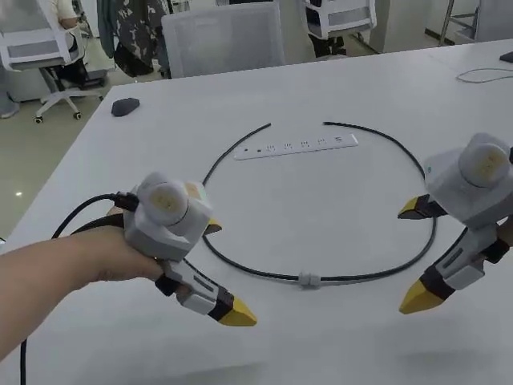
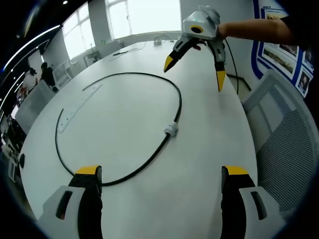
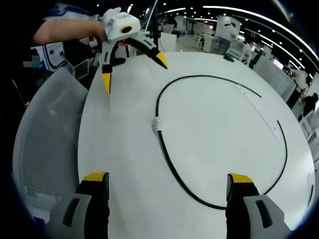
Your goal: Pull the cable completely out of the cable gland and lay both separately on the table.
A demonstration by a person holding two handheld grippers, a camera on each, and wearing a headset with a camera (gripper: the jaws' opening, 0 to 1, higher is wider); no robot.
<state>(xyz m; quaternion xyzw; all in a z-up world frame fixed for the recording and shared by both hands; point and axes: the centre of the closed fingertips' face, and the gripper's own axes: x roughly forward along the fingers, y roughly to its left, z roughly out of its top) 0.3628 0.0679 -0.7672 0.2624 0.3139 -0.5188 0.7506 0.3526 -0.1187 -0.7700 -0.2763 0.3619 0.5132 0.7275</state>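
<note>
Cable (image 1: 353, 278), thin and black, lies in a wide loop on the smooth white counter (image 1: 321, 208), threaded through a small pale cable gland (image 1: 309, 280) at its near side. Grey mesh office chairs (image 1: 224, 36) stand beyond the far edge. The yellow-tipped left hand-held gripper (image 1: 226, 271) and right hand-held gripper (image 1: 415, 253) gape wide, holding nothing.

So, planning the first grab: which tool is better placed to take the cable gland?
Left, probably: the left tool has a tip nearer the cable gland. The right tool, farther off, frames the black cable, suiting the pull.
</note>
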